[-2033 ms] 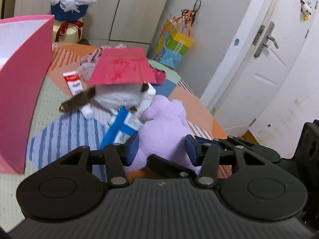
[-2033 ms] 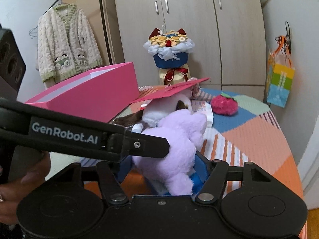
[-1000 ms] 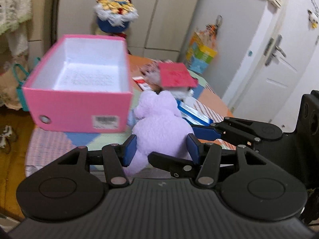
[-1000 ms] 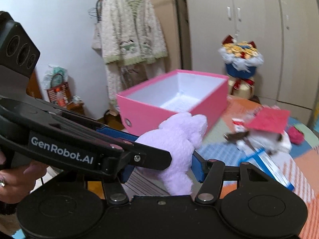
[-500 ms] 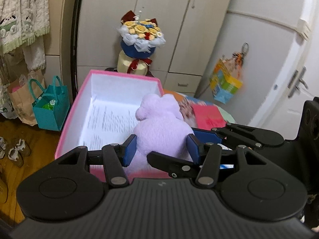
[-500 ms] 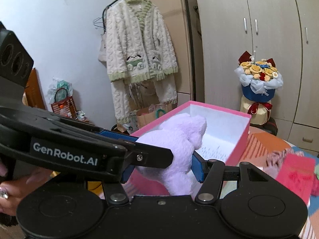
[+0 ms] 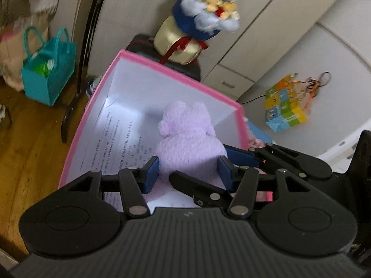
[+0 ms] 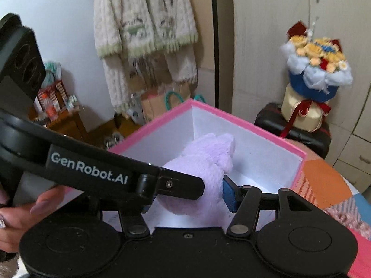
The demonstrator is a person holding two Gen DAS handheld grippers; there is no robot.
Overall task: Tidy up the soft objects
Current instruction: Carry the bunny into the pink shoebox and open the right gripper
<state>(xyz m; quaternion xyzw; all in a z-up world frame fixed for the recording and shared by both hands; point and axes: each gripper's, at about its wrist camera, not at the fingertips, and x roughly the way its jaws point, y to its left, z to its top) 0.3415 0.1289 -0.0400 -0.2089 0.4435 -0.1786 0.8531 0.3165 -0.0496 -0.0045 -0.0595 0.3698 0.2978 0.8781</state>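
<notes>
A lilac plush toy [image 7: 187, 139] is held between both grippers inside the open pink box [image 7: 185, 76]. My left gripper [image 7: 189, 171] is shut on the plush's lower body, its blue pads pressing each side. My right gripper [image 8: 187, 197] is also shut on the plush [image 8: 204, 162], from the other side. The left gripper's arm crosses the right wrist view and hides the right gripper's left finger. The pink box [image 8: 255, 125] has white inner walls and a printed paper sheet [image 7: 120, 143] on its bottom. The plush hangs over the box's near half.
A flower bouquet [image 7: 204, 7] stands on a dark stool behind the box. A teal bag [image 7: 48, 69] sits on the wooden floor at left. A colourful gift bag [image 7: 285, 106] hangs at right. A knitted cardigan [image 8: 143, 23] hangs behind. The patchwork tablecloth [image 8: 324, 180] lies right of the box.
Both grippers have carried the plush from the table's clutter over to the pink box and lowered it; it now sits lower, inside the box walls.
</notes>
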